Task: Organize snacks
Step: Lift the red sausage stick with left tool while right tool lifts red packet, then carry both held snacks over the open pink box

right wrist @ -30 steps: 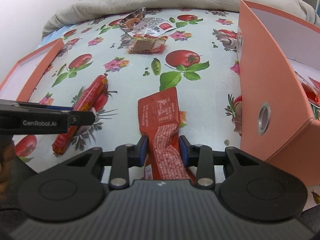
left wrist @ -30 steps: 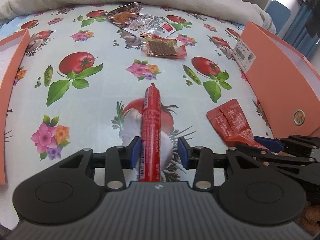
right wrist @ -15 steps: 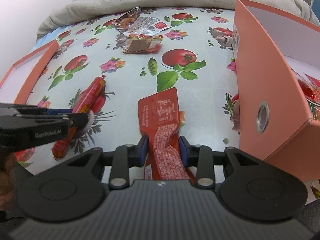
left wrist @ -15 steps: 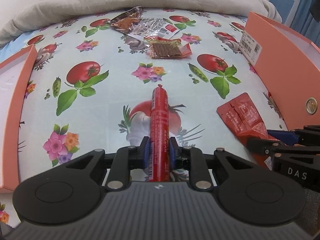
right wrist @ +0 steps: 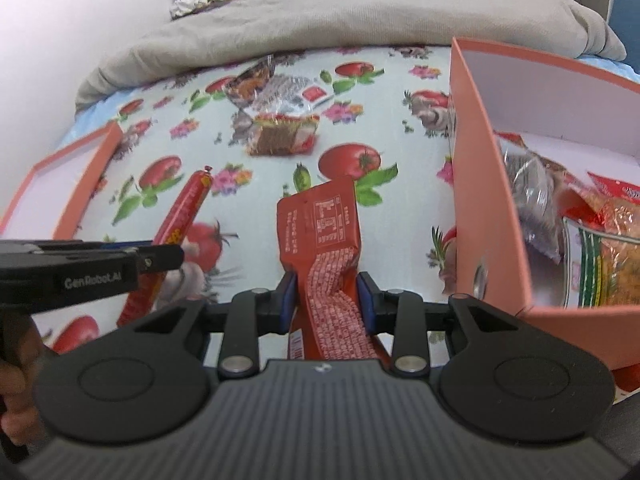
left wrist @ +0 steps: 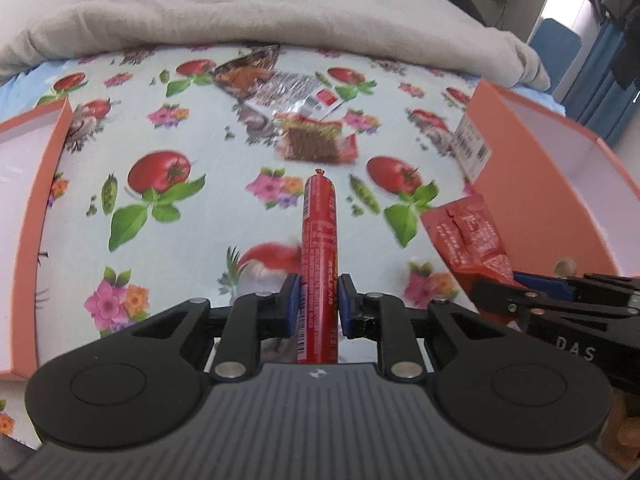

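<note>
My left gripper [left wrist: 319,298] is shut on a red sausage stick [left wrist: 319,240] and holds it above the tablecloth, pointing away from me. The sausage also shows in the right wrist view [right wrist: 182,216]. My right gripper [right wrist: 327,296] is shut on a flat red snack packet [right wrist: 320,232], lifted off the cloth; the packet also shows in the left wrist view [left wrist: 468,236]. An orange box [right wrist: 486,200] stands to the right with several snack bags [right wrist: 600,240] inside. More packets [left wrist: 312,142] lie at the far middle of the table.
An orange tray or lid [left wrist: 28,216] lies at the left edge. A grey blanket [left wrist: 280,20] runs along the far side of the table. The cloth has a tomato and flower print [left wrist: 160,172].
My left gripper closed on the sausage and lifted it. My right gripper has raised the red packet, and the inside of the orange box has come into view.
</note>
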A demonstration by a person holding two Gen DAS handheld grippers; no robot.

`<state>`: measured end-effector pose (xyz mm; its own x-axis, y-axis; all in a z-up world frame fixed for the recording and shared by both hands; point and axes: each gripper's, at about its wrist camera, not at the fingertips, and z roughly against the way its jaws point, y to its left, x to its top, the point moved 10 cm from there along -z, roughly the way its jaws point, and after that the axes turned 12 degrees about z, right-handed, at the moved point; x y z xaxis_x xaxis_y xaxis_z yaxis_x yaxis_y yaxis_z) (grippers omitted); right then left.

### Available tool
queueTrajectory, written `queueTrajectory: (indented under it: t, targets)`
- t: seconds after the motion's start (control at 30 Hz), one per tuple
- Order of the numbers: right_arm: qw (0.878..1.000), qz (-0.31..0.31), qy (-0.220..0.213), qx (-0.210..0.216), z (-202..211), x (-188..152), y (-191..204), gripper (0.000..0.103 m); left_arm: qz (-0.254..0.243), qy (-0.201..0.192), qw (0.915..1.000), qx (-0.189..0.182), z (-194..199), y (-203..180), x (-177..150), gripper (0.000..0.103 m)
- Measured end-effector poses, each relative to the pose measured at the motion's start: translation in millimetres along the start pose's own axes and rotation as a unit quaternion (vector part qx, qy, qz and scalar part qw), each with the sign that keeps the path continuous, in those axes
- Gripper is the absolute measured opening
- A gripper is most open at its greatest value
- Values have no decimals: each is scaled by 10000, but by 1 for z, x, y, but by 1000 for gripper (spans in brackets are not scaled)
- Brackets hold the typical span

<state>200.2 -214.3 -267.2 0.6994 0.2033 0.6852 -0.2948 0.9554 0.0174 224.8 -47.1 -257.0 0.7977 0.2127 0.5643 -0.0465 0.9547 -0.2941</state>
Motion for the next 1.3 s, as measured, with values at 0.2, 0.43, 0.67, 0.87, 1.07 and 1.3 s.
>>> queueTrajectory:
  t: [0.2,0.43,0.67,0.87,1.07,1.3]
  targets:
    - [9996,-51,-256,63,25,32,-5,36,99,-187,9996,-203,28,-27,28,23]
    - [9981,-102,-611,10,58,70,-21,36,15,-473,9978,-474,61,-72,69,23]
    - [9953,-196,-928,-174,92,102,-53,36,-172,-726,9943,-766,90,-131,104,23]
    - [9923,-222,-1163,-370,119,123,-91,36,-289,-871,9902,-1049,104,-187,127,23]
    - [9887,-278,-1328,-635,142,132,-133,36,-389,-872,9865,-1330,103,-243,138,23]
    - [9869,-503,-1241,-902,143,121,-186,36,-664,-657,9837,-1539,77,-305,133,23]
